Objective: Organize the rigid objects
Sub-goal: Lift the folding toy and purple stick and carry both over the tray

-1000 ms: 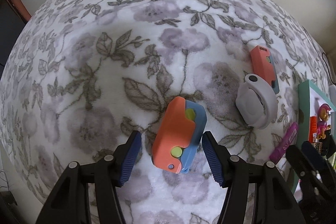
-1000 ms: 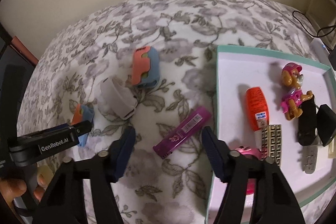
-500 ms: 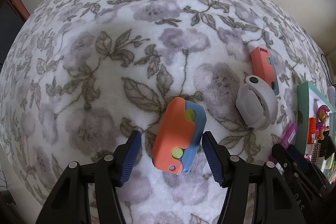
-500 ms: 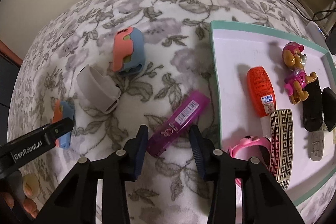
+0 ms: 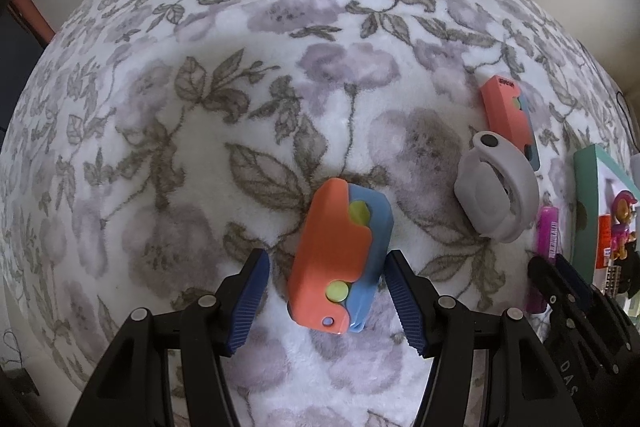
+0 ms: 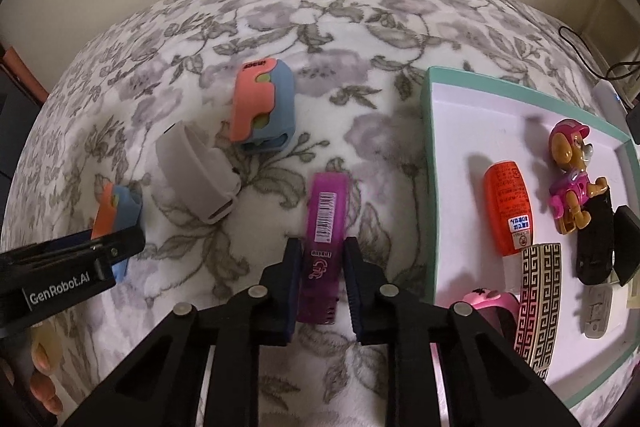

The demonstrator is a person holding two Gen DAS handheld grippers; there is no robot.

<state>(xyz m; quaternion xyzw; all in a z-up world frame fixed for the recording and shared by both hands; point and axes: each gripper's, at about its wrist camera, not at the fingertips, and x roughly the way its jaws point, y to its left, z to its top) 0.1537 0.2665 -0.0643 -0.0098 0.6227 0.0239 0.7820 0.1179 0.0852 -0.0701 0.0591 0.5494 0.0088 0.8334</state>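
Flowery fuzzy blanket (image 5: 168, 131) covers the whole surface, with a plain wall behind it. Closest in the right view, the right gripper (image 6: 321, 279) has its blue pads pressed on both sides of the purple case (image 6: 325, 227), gripping it as it lies on the blanket. Closest in the left view, the left gripper (image 5: 325, 301) is spread wide around an orange and blue toy (image 5: 340, 259), with a gap on each side. A bit farther sits a grey clip (image 6: 196, 171). Past it lies a second orange and blue toy (image 6: 264, 107). Off to the right is a green-edged tray (image 6: 430, 163) holding an orange bottle (image 6: 507, 211), a pink puppy toy (image 6: 570, 171), a patterned strip (image 6: 538, 303) and some black pieces (image 6: 596, 247).
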